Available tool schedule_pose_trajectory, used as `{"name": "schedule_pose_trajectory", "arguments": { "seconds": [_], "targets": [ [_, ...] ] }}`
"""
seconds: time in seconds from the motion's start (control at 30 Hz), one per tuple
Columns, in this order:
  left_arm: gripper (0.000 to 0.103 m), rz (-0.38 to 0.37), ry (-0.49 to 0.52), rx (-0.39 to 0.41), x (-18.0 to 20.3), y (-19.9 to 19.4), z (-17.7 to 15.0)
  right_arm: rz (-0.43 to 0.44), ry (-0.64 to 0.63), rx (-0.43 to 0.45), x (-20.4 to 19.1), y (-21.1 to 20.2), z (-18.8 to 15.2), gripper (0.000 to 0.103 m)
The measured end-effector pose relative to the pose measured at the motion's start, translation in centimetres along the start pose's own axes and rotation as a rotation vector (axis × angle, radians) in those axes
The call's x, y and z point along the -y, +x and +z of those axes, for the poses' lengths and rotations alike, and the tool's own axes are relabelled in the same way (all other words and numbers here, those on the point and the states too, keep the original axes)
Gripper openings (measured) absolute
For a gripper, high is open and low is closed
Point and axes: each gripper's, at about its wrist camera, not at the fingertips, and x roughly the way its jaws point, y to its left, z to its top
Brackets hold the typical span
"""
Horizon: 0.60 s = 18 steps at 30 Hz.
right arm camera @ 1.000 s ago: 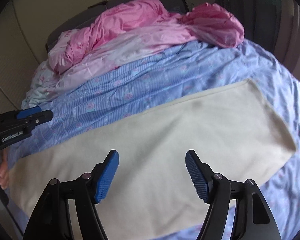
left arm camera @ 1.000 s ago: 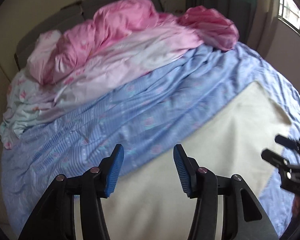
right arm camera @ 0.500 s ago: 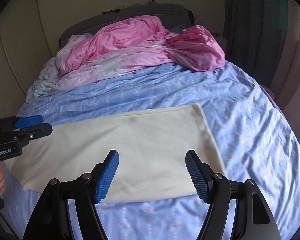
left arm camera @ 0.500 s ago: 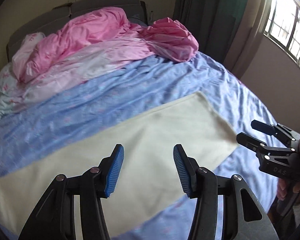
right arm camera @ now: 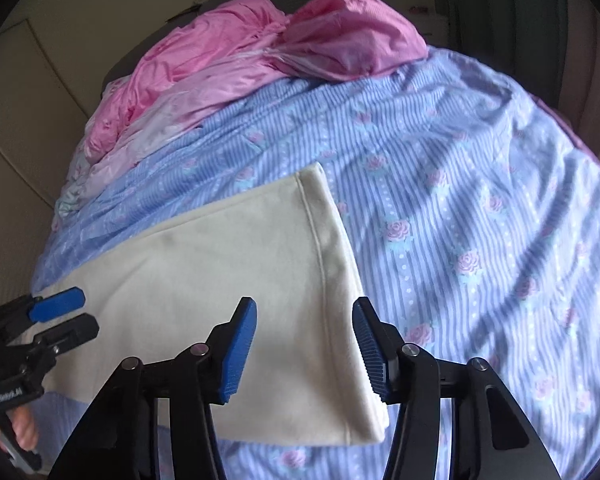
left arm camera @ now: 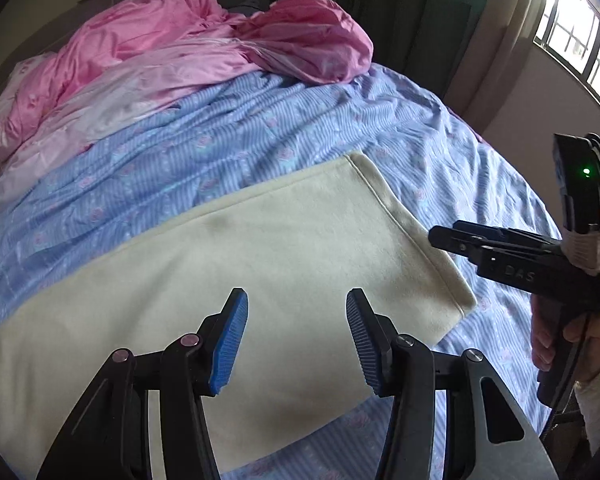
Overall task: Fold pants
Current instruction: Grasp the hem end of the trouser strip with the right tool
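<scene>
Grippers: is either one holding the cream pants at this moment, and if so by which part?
Nothing is held. The left gripper and right gripper both hover open above the cream pants, pads clear of the fabric.

Each fisheye camera sat on a hand-held gripper, looking forward and steeply down, close above the bed (left arm camera: 420, 128). Both views shared the cream pants (left arm camera: 260, 264) and pink bedding (right arm camera: 260, 52); each caught the other device at its edge.
</scene>
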Motion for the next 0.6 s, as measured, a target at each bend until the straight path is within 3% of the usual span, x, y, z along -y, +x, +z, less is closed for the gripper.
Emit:
{"name": "schedule_pose_trajectory", "arguments": {
  "seconds": [0.17,0.6],
  "targets": [
    [0.050,-0.005,0.006,-0.029,1.4,2.5,0.3,0.044,0.048,-0.030,2.7,3.1,0.0,0.038],
    [0.049,-0.016,-0.021,-0.092,1.8,6.8,0.3,0.198,0.124,-0.077,6.3,7.0,-1.4,0.039]
  ]
}}
